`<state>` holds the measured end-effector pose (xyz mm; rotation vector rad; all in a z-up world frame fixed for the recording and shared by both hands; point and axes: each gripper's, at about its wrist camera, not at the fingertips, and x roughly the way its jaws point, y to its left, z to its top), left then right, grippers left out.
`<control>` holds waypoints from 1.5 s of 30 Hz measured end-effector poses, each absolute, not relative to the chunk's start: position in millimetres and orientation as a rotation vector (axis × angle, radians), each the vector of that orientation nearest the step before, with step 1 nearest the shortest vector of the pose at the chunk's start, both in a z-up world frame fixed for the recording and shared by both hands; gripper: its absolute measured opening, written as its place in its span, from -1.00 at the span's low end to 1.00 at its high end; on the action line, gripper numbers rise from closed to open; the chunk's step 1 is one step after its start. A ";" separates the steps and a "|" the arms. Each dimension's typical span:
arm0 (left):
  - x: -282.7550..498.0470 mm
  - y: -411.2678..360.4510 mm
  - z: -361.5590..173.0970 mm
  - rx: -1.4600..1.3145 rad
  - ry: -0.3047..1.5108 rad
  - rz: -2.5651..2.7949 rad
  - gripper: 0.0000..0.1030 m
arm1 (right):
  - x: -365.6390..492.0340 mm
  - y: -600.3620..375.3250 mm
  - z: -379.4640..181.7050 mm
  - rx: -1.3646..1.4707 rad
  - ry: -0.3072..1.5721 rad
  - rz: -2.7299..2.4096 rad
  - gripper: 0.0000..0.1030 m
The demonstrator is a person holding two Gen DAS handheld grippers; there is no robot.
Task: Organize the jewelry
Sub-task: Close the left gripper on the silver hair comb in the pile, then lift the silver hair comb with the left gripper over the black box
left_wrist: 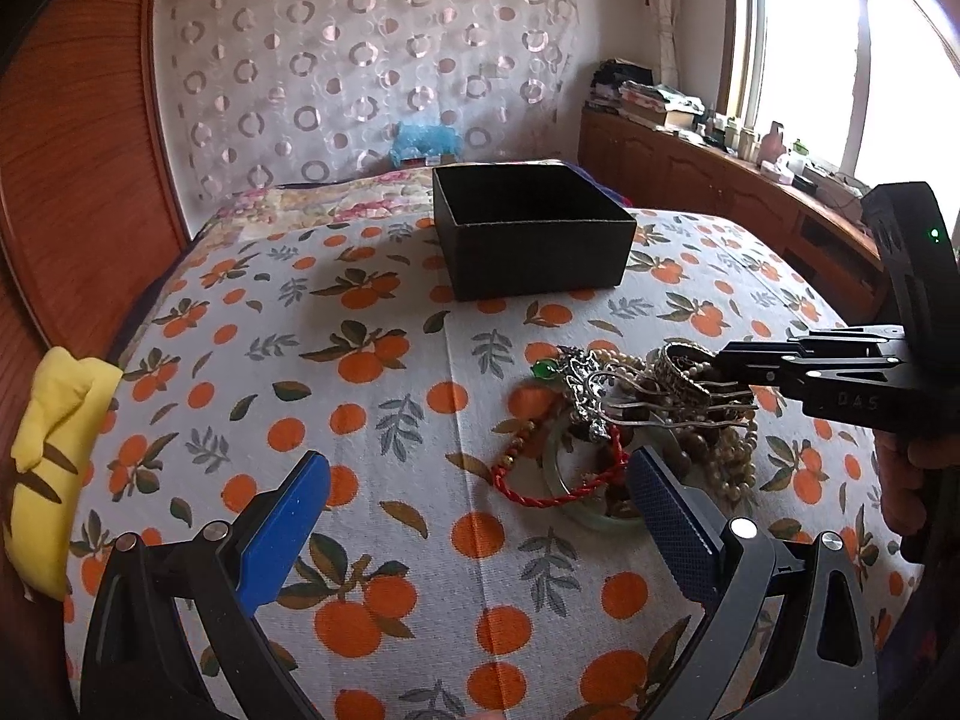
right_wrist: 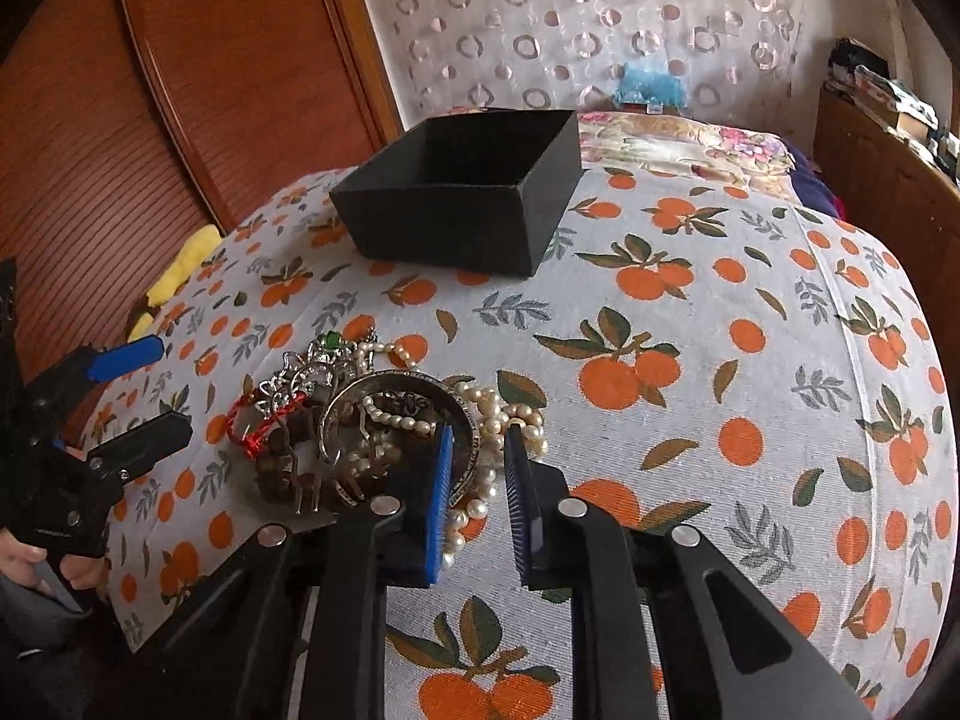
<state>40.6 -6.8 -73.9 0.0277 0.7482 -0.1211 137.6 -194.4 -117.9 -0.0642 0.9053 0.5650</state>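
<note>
Black box (left_wrist: pixel 531 231), one jewelry heap (left_wrist: pixel 648 420)

Daylight floods in through the window (left_wrist: pixel 798 54), which is blown out to white glare. The black box (left_wrist: pixel 531 234) casts a soft shadow leftward on the bed (left_wrist: pixel 360 420). Both fisheye views bend strongly at their dark, vignetted edges; the centres stay sharp.

A bed is covered by a white cloth (left_wrist: pixel 372 396) printed with oranges and leaves. Past its far edge lies a floral quilt (left_wrist: pixel 336 198). A yellow plush toy (left_wrist: pixel 54 456) sits wedged at the bed's left edge against a reddish wooden panel (left_wrist: pixel 78 168). A curtain with ring patterns (left_wrist: pixel 360 48) hangs behind, a blue bag (left_wrist: pixel 423 138) at its foot. A cluttered wooden cabinet (left_wrist: pixel 708 174) runs under the bright window (left_wrist: pixel 840 42).
</note>
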 end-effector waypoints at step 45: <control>92.3 -38.1 -56.5 -0.036 0.761 -0.364 -0.96 | 136.2 -239.8 -118.2 -0.123 0.844 0.435 -0.94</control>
